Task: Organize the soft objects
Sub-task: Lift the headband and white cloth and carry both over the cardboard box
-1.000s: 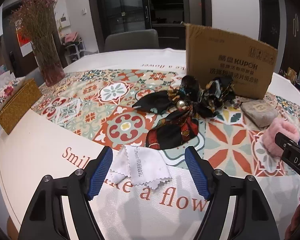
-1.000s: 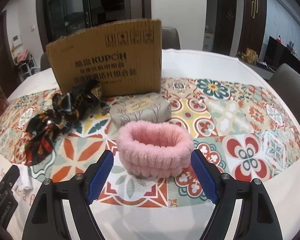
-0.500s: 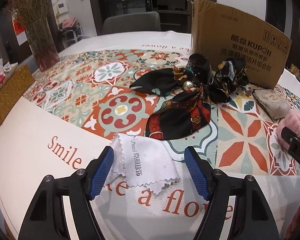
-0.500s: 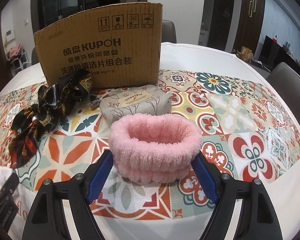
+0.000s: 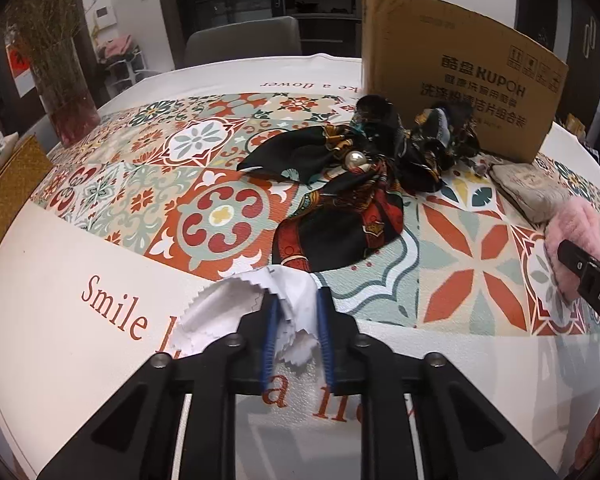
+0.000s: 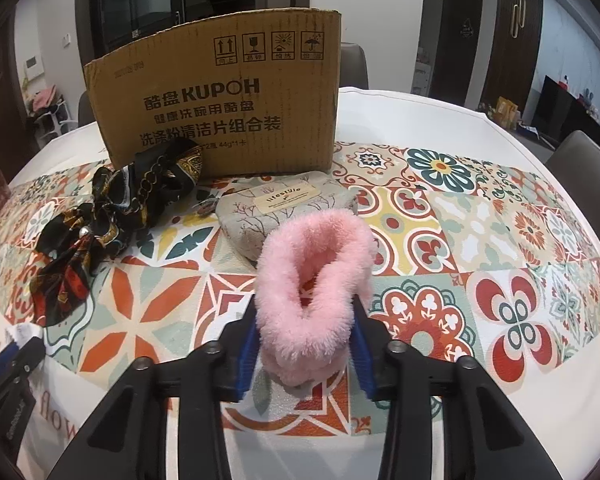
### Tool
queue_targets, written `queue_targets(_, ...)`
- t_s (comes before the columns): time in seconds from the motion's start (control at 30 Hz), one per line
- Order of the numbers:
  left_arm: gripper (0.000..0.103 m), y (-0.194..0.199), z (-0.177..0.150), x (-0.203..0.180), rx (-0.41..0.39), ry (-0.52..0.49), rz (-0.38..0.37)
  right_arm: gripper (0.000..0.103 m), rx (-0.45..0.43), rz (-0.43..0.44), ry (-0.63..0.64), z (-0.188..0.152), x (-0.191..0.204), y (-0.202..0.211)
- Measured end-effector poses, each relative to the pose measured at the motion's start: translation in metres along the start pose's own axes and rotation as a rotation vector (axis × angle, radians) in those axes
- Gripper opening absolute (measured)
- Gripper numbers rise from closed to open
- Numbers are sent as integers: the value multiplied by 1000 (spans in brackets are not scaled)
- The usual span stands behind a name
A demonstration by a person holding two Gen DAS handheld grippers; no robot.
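A white zigzag-edged cloth [image 5: 220, 312] lies on the white tablecloth at the near edge. My left gripper [image 5: 296, 300] is closing on it, and the blue pads pinch a bunched fold of the cloth. In the right wrist view a fluffy pink headband [image 6: 316, 248] is squeezed narrow between the closing pads of my right gripper [image 6: 305, 308]. A black patterned silk scarf [image 5: 348, 208] with a pearl lies spread in the middle. A grey fabric pouch [image 6: 288, 208] sits just behind the headband. An open cardboard box [image 6: 228, 100] stands at the back.
A glass vase with dried flowers [image 5: 68, 96] and a woven yellow box [image 5: 8, 196] stand at the table's left. Grey chairs [image 6: 588, 160] ring the round table [image 6: 520, 420]. The tiled runner to the right of the headband holds nothing.
Both grippers went from wide open to closed: the left sank onto the white cloth and bunched it, the right squeezed the pink headband from a wide ring into a narrow loop.
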State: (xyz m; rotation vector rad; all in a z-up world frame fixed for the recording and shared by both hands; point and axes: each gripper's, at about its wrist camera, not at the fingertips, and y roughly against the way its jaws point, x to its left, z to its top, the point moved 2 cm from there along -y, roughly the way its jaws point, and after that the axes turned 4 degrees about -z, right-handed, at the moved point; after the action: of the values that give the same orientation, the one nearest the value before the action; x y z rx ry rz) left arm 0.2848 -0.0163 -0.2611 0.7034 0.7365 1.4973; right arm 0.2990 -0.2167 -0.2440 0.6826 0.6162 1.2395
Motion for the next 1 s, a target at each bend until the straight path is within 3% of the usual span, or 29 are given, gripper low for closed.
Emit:
queue_targets(0.13, 11, 4, -2, -5, 2, -26, -9, 32, 5, 14, 15, -1, 0, 3)
queue_targets(0.43, 8, 20, -2, -13, -8, -55, -36, 30, -9, 35, 31, -2, -4, 25)
queue_targets(1.0, 8, 82, 31, -22, -126, -69, -93, 31, -104, 82, 31, 26, -12, 91)
